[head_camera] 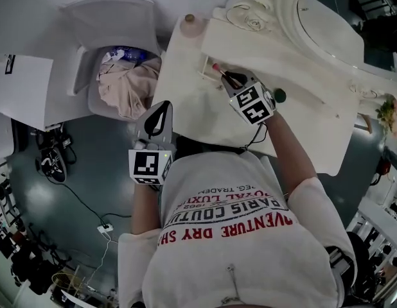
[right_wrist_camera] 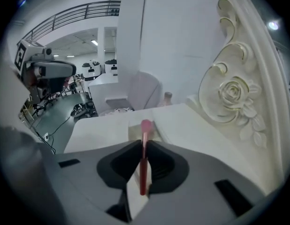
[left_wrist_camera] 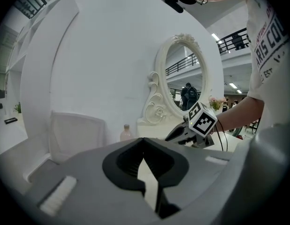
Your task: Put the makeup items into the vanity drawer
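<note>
My right gripper (head_camera: 225,77) is shut on a makeup brush (head_camera: 217,68) with a red handle and a pink tip. The brush (right_wrist_camera: 145,137) stands between the pads and points forward past them. It hangs over a shallow rectangular drawer opening (right_wrist_camera: 133,131) in the top of the cream vanity (head_camera: 185,101). My left gripper (head_camera: 161,108) hovers at the vanity's near left edge, with its jaws together and nothing between them (left_wrist_camera: 144,156). The left gripper view also shows the right gripper (left_wrist_camera: 175,136) over the tabletop.
A small bottle (head_camera: 189,19) stands at the vanity's back left corner. The ornate oval mirror (head_camera: 327,18) rises behind the top. A dark green round object (head_camera: 279,95) lies by my right wrist. A white chair (head_camera: 108,18) holding a pinkish cloth (head_camera: 128,82) stands to the left. Flowers (head_camera: 386,111) are at the far right.
</note>
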`<state>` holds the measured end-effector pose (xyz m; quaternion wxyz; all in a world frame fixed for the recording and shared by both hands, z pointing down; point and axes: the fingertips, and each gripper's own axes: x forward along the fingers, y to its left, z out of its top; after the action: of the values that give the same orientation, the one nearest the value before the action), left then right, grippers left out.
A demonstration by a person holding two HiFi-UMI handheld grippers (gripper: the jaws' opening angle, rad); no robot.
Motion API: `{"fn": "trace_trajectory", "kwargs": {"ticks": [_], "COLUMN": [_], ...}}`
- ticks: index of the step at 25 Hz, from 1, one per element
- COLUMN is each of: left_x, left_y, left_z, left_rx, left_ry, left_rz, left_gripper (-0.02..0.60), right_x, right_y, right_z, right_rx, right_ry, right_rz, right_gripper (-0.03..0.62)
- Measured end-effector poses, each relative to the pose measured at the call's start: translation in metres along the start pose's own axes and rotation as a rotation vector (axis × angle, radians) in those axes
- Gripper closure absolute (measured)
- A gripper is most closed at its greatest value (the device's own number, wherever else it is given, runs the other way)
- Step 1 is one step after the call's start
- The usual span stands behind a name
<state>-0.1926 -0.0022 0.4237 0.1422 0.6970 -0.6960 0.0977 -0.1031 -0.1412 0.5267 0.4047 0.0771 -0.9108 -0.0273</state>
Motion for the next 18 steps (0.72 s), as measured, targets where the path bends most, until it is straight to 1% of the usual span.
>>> {"fn": "trace_trajectory", "kwargs": {"ticks": [3, 5, 6, 7, 10, 14, 18], "left_x": [-0.003, -0.005, -0.005, -0.005, -0.005, 0.003, 0.023], "left_y": [0.002, 0.003, 0.004, 0.004, 0.005, 0.003, -0.009], "left_z": [-0.002, -0.002, -0.001, -0.001, 0.002, 0.006, 0.013], "left_rx": [-0.010, -0.015, -0.016, -0.017, -0.012, -0.001, 0.016], "left_ry": [0.000, -0.004, -0.006, -0.008, -0.013, -0.017, -0.018], "left_rz": [0.028, 0.040, 0.044, 0.046, 0.044, 0.016, -0.049], "left_gripper": [0.571, 0.571, 0.571, 0.571, 0.571, 0.571, 0.571], "right_x": [0.005, 0.007, 0.007, 0.007, 0.001, -0.014, -0.037], "right_y": [0.001, 0.003, 0.005, 0.006, 0.003, -0.008, -0.026], "right_z": [0.003, 0.005, 0.007, 0.008, 0.012, 0.003, -0.027], "right_rx": [-0.006, 0.021, 0.044, 0.064, 0.104, 0.174, 0.250], "right_ry": [-0.007, -0.024, -0.037, -0.049, -0.082, -0.094, -0.078], "right_rz": [0.010, 0.023, 0.033, 0.040, 0.025, -0.019, -0.088], "right_gripper": [0.540, 0.530, 0.497, 0.441, 0.404, 0.388, 0.388]}}
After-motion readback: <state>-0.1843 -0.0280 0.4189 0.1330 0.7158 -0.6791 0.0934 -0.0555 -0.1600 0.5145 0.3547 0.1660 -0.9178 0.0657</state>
